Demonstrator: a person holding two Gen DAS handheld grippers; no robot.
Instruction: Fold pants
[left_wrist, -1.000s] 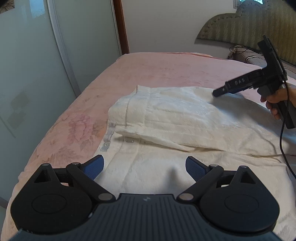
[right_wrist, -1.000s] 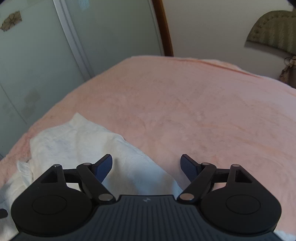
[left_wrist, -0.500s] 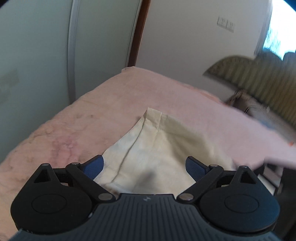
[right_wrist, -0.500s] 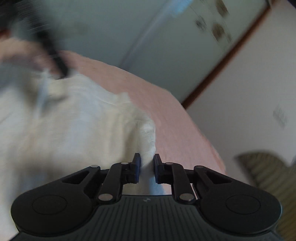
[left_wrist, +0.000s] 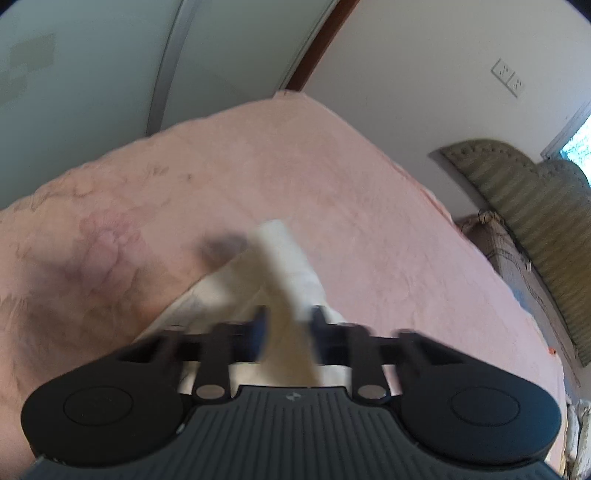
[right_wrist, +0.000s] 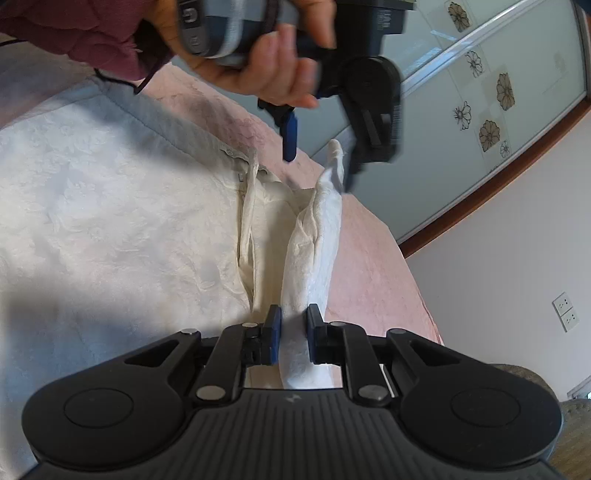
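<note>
Cream pants (right_wrist: 110, 206) spread on the pink bed (right_wrist: 373, 258), most of the cloth flat, the waistband edge (right_wrist: 317, 229) raised into a taut ridge between two grips. Right gripper (right_wrist: 293, 334) clamped on the near end of that ridge, cloth pinched between the blue pads. Left gripper (left_wrist: 286, 328) just closed onto the far corner, blurred in its own view, a strip of fabric running up out between the pads; seen from the right wrist view as well, held in a hand (right_wrist: 258, 66) above the lifted tip. A second ago both sets of jaws wide, pants lying loose and untouched; now both ends of the waistband caught and lifted off the bed. Probably ready for carrying the edge across to make the first fold. Behind, glass wardrobe doors (right_wrist: 491, 92) and a white wall.
</note>
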